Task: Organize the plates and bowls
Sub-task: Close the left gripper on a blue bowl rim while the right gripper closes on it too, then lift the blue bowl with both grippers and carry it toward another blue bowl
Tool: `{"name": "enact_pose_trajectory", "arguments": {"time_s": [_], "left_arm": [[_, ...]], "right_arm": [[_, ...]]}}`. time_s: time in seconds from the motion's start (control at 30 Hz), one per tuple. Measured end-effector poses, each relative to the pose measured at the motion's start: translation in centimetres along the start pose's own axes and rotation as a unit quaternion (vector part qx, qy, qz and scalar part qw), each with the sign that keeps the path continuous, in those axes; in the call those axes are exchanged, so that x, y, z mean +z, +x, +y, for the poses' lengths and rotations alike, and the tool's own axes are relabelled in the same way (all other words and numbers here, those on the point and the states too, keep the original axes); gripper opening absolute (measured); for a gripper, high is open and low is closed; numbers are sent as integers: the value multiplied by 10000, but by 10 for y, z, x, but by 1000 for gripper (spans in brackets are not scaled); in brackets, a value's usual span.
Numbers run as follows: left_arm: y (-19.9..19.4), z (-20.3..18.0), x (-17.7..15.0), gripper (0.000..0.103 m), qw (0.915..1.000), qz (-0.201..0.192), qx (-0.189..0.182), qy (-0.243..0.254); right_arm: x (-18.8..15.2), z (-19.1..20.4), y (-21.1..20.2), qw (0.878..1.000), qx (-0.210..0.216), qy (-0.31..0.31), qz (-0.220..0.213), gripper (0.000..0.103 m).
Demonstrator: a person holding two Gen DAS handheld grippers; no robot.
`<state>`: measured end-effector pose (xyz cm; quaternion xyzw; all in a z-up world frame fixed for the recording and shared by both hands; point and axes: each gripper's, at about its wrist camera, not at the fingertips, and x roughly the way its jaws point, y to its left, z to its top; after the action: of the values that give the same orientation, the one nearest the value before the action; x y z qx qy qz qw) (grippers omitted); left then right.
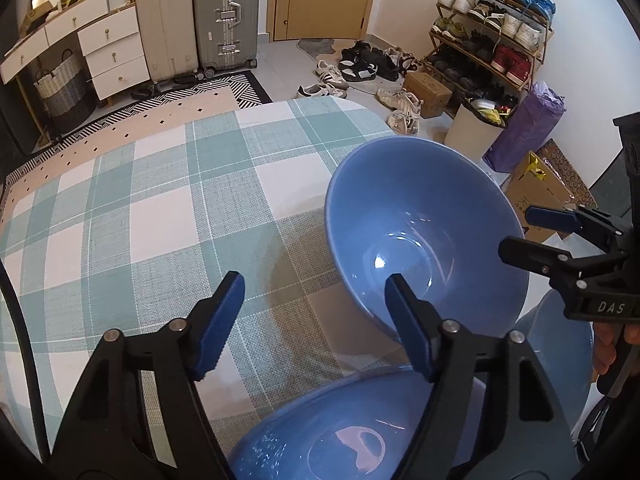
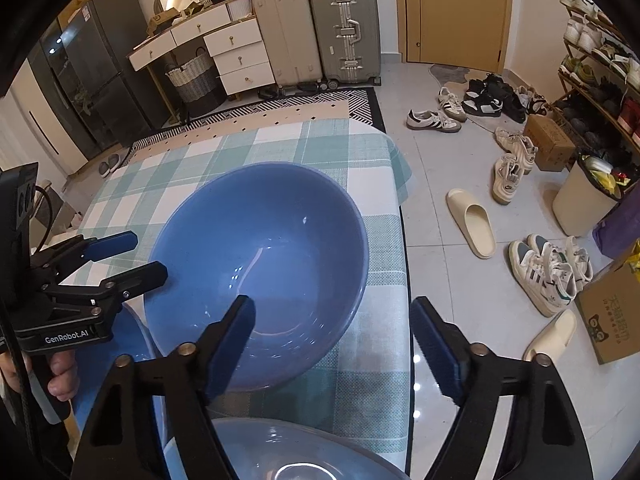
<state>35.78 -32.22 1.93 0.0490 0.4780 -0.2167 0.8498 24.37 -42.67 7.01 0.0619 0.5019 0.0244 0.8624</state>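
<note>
Nearest the left wrist camera, a blue plate (image 1: 320, 440) lies on the checked cloth of the bench (image 1: 160, 220). The left gripper (image 1: 316, 320) hovers above it, its jaws apart with the near rim of the blue bowl (image 1: 424, 232) between them, pads not pressing. The right gripper (image 2: 332, 344) also stands apart, straddling the bowl's right rim untouched. The bowl sits upright near the bench's right edge. Beyond stand two suitcases (image 2: 316, 28) and a shoe rack (image 1: 488, 36).
</note>
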Motion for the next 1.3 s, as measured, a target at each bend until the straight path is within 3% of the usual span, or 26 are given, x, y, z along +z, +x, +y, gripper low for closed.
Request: {"name": "enact_pose_trajectory", "arguments": {"time_s": [0.17,0.4,0.47,0.6,1.3], "left_arm": [[2,-3,-1,57,10000,-4,-61,38],[-1,-9,-2,30,9997,-71,-141,190],[-2,-12,-2,25,9995,-101,-88,280],[-5,-19,-2,16,9991,-159,-88,384],[-26,-26,-3,15,9976,-472,51,498]], "right_arm": [[-2,3,1,9999,39,-102,-5,66],[-3,8,1,9995,-129,-277,-55,35],[-4,7,-1,9993,-200,-311,-79,32],[-4,7,-1,9991,-239,-335,-83,30],[-6,14,-12,9980,-386,-451,-228,29]]}}
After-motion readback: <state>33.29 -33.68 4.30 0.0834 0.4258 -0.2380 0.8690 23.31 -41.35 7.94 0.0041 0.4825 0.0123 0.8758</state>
